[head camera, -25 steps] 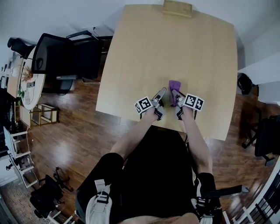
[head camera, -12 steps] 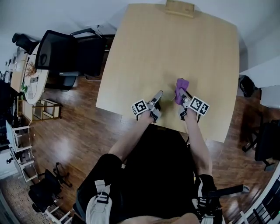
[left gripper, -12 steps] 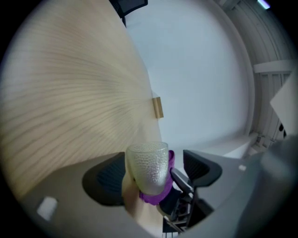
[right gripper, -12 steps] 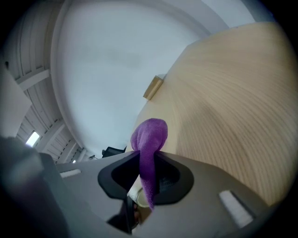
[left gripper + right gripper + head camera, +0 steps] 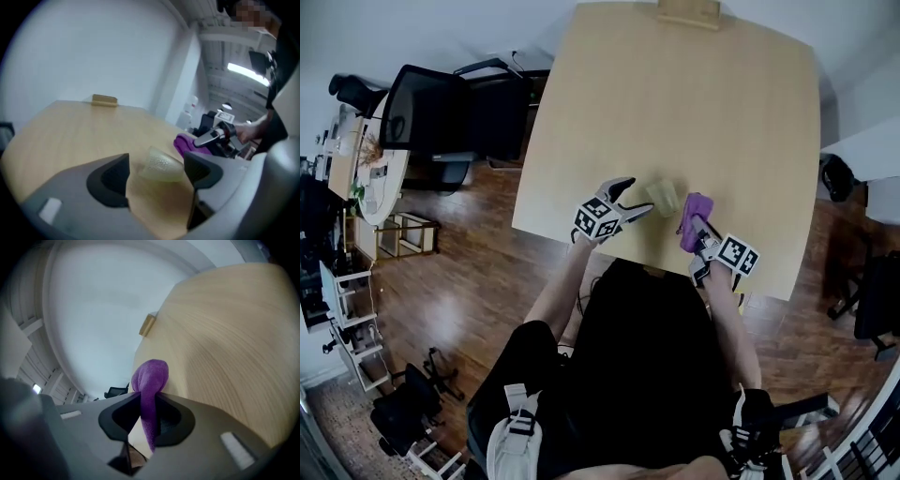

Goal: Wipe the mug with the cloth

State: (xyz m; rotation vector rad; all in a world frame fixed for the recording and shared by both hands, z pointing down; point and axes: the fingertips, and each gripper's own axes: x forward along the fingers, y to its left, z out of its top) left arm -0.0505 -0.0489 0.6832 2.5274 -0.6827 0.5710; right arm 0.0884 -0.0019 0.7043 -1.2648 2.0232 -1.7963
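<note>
The counter (image 5: 675,94) carries everything near its lower edge, close to you, so both arms reach easily. Your left claw (image 5: 635,195), at centre frame, stands wide apart. The pale mug (image 5: 662,195) sits just ahead of its jaws, untouched and apparently tipped; you are likely lining up to steady it. Your right claw (image 5: 701,236), lower right, is clamped on the purple cloth (image 5: 695,214), bunched just beside the mug, ready to rub. An office chair (image 5: 431,117) at upper left and a wooden block (image 5: 687,11) at the top edge obstruct nothing.

We wear a black top (image 5: 637,356), forearms uncovered. The left gripper (image 5: 636,195) and right gripper (image 5: 696,234) are grey-white with black pads (image 5: 110,180). Each carries a black-and-white marker cube (image 5: 598,218) at 6 o'clock.
</note>
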